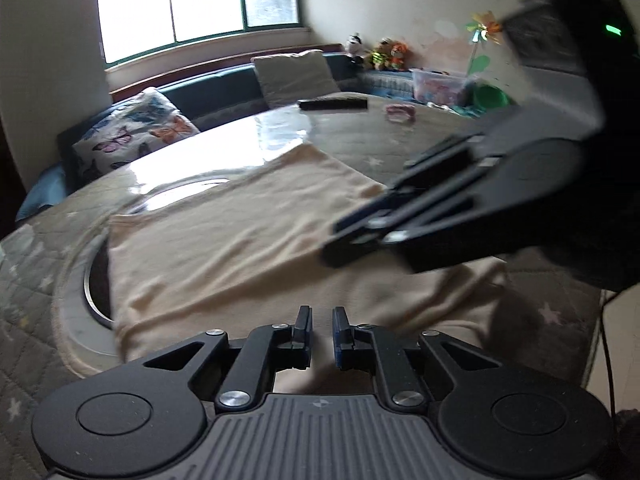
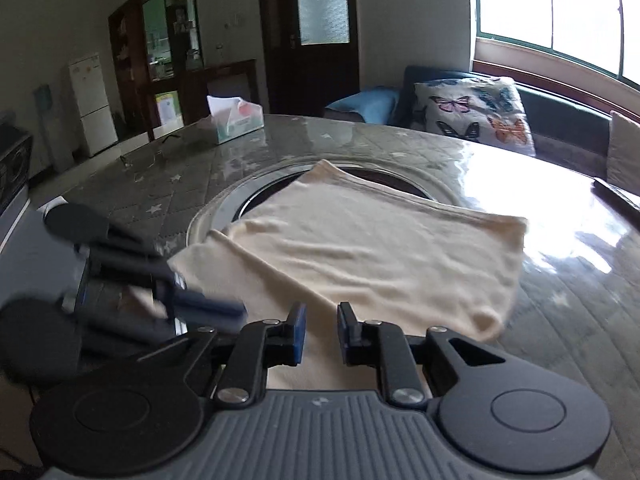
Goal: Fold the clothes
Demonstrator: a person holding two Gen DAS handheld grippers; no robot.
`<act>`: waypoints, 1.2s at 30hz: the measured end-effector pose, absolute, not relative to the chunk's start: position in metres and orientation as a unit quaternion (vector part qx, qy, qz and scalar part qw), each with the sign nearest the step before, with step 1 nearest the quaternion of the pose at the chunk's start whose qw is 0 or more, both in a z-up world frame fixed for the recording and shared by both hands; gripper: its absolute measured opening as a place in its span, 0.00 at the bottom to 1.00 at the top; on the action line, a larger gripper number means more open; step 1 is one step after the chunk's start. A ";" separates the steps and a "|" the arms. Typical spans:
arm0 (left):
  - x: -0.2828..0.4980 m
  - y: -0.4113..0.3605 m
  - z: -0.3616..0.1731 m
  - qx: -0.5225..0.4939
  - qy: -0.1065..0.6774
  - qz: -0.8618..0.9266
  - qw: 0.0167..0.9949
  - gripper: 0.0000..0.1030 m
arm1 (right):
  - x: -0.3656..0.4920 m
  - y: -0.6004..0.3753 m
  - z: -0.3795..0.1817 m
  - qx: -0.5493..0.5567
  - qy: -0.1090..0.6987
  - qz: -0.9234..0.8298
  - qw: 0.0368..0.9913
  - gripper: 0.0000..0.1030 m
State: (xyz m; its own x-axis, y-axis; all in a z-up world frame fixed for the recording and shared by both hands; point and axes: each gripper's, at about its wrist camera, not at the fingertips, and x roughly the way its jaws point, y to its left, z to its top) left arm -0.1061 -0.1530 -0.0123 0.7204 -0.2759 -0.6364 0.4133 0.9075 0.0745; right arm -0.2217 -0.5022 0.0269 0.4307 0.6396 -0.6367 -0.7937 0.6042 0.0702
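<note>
A clear plastic storage bin [image 1: 440, 84] at the far end of the bench holds pink and mixed-coloured items too blurred to name. On the table, a white-and-green tissue box [image 2: 236, 120] has a white tissue standing out of its top.

The left claw [image 1: 322, 334] sits low over the near edge of the cream-coloured folded cotton garment [image 1: 248, 240]; its two black fingers are spread with a narrow gap, and cloth shows below the gap, though nothing is pinched. The right claw [image 2: 322, 332] is likewise spread a little, level and low over the near part of the same garment [image 2: 360, 248], gripping nothing. In the left wrist view the right claw [image 1: 360, 240] reaches in from the right, tilted down toward the cloth and motion-blurred, its fingers close together. In the right wrist view the left claw [image 2: 216, 308] comes in from the left, blurred, just beside the garment's near-left corner.

There is one garment, lying flat in a rough rectangle with one layer folded over, on the round glass-topped table with a grey star-print quilted cover [image 2: 560, 280]. It partly covers the round glass turntable [image 2: 224, 208] at the table's centre. Also on the table are one dark flat remote-like object [image 1: 332, 103] and one small pink item [image 1: 400, 112]. Behind it are one butterfly-print cushion [image 2: 476, 116] and one plain beige cushion [image 1: 294, 76].
</note>
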 end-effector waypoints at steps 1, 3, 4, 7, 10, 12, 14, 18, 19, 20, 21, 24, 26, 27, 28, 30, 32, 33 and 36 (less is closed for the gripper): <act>-0.107 -0.154 -0.013 0.107 0.324 -0.189 0.921 0.11 | -0.219 -0.499 0.024 -0.123 0.322 0.427 0.836 0.16; -0.110 -0.152 -0.011 0.103 0.321 -0.191 0.922 0.11 | -0.214 -0.499 0.019 -0.128 0.329 0.420 0.836 0.16; -0.112 -0.150 -0.010 0.101 0.321 -0.192 0.922 0.11 | -0.213 -0.503 0.018 -0.129 0.333 0.415 0.837 0.16; -0.119 -0.145 -0.007 0.102 0.318 -0.194 0.922 0.12 | -0.214 -0.523 0.014 -0.125 0.346 0.406 0.837 0.16; -0.130 -0.141 -0.001 0.114 0.315 -0.199 0.921 0.18 | -0.222 -0.540 0.014 -0.128 0.350 0.402 0.837 0.16; -0.143 -0.140 0.003 0.132 0.310 -0.208 0.918 0.28 | -0.229 -0.547 0.016 -0.138 0.347 0.400 0.837 0.17; -0.155 -0.141 0.004 0.150 0.308 -0.215 0.915 0.32 | -0.235 -0.550 0.019 -0.150 0.341 0.401 0.837 0.17; -0.176 -0.142 0.004 0.184 0.305 -0.222 0.908 0.44 | -0.240 -0.545 0.020 -0.159 0.334 0.419 0.830 0.17; -0.180 -0.141 0.004 0.190 0.303 -0.221 0.907 0.46 | -0.242 -0.543 0.021 -0.161 0.332 0.423 0.828 0.17; -0.184 -0.141 0.004 0.196 0.301 -0.221 0.907 0.48 | -0.243 -0.542 0.021 -0.163 0.330 0.427 0.826 0.18; -0.188 -0.140 0.004 0.202 0.299 -0.220 0.906 0.49 | -0.245 -0.541 0.021 -0.165 0.328 0.432 0.824 0.18; -0.193 -0.138 -0.001 0.224 0.297 -0.214 0.903 0.51 | -0.247 -0.538 0.017 -0.177 0.333 0.438 0.816 0.18; -0.193 -0.140 -0.006 0.243 0.295 -0.209 0.900 0.51 | -0.248 -0.539 0.016 -0.181 0.332 0.440 0.815 0.19; -0.192 -0.141 -0.009 0.253 0.292 -0.206 0.899 0.51 | -0.249 -0.540 0.018 -0.181 0.332 0.440 0.814 0.23; -0.191 -0.142 -0.011 0.258 0.290 -0.204 0.899 0.51 | -0.251 -0.541 0.019 -0.183 0.331 0.441 0.814 0.26; -0.185 -0.139 -0.008 0.245 0.286 -0.201 0.904 0.51 | -0.255 -0.542 0.021 -0.190 0.328 0.444 0.812 0.27; -0.180 -0.137 -0.005 0.232 0.282 -0.199 0.910 0.36 | -0.258 -0.543 0.023 -0.196 0.324 0.447 0.810 0.27; -0.177 -0.136 -0.004 0.225 0.280 -0.198 0.912 0.28 | -0.260 -0.543 0.024 -0.199 0.323 0.449 0.809 0.30; -0.168 -0.132 0.001 0.205 0.273 -0.195 0.919 0.13 | -0.266 -0.546 0.030 -0.210 0.313 0.458 0.805 0.35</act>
